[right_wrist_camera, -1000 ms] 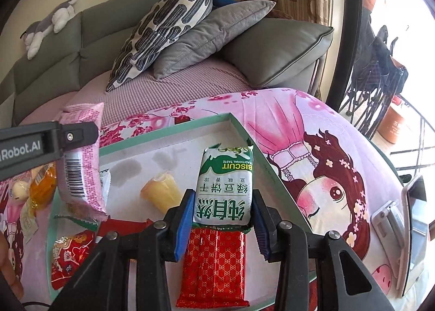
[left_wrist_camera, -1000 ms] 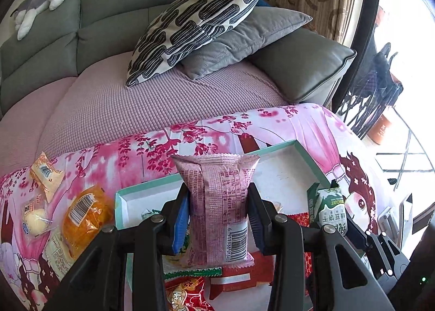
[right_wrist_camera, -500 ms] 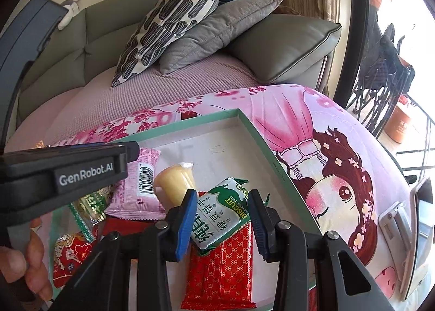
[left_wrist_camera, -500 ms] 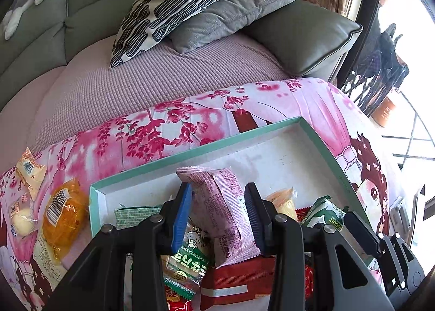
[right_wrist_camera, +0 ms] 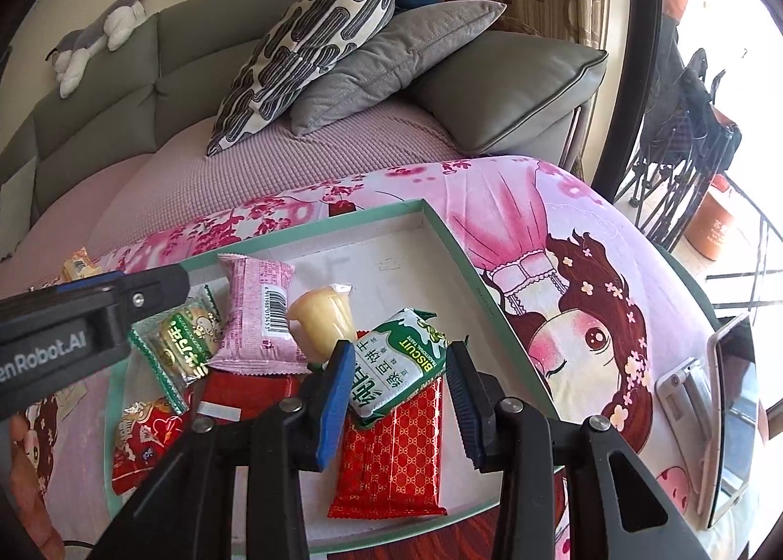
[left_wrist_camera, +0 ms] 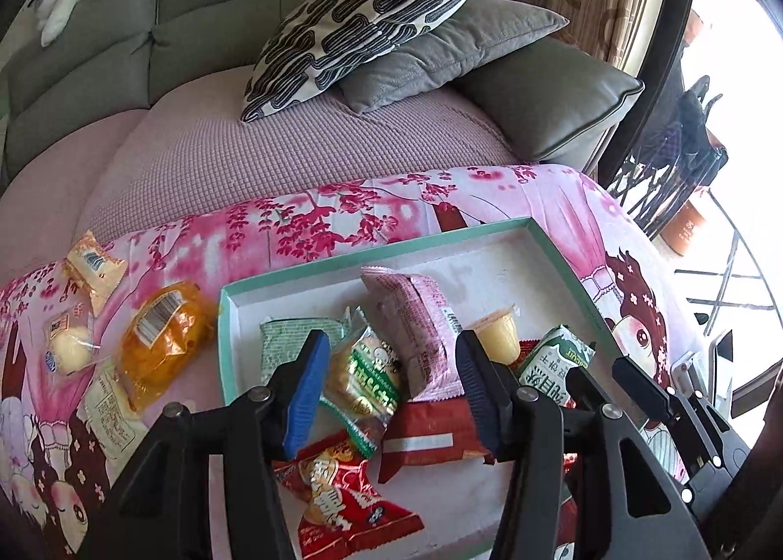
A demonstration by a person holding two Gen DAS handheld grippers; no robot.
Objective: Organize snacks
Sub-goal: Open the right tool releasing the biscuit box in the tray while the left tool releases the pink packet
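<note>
A teal-rimmed white tray on the pink cartoon cloth holds several snacks. A pink packet lies in it, beside a yellow jelly cup, a green biscuit packet, red packets and a green-yellow bun packet. My left gripper is open and empty just above the pink packet. My right gripper is open with the green biscuit packet lying loose between its fingers.
Left of the tray on the cloth lie an orange bread packet, a small round cake packet and a yellow packet. A phone on a stand sits at right. Behind is a sofa with cushions.
My left gripper lowered the pink packet into the tray and opened, letting it go. My right gripper set the green biscuit packet down on the red packet and opened.
</note>
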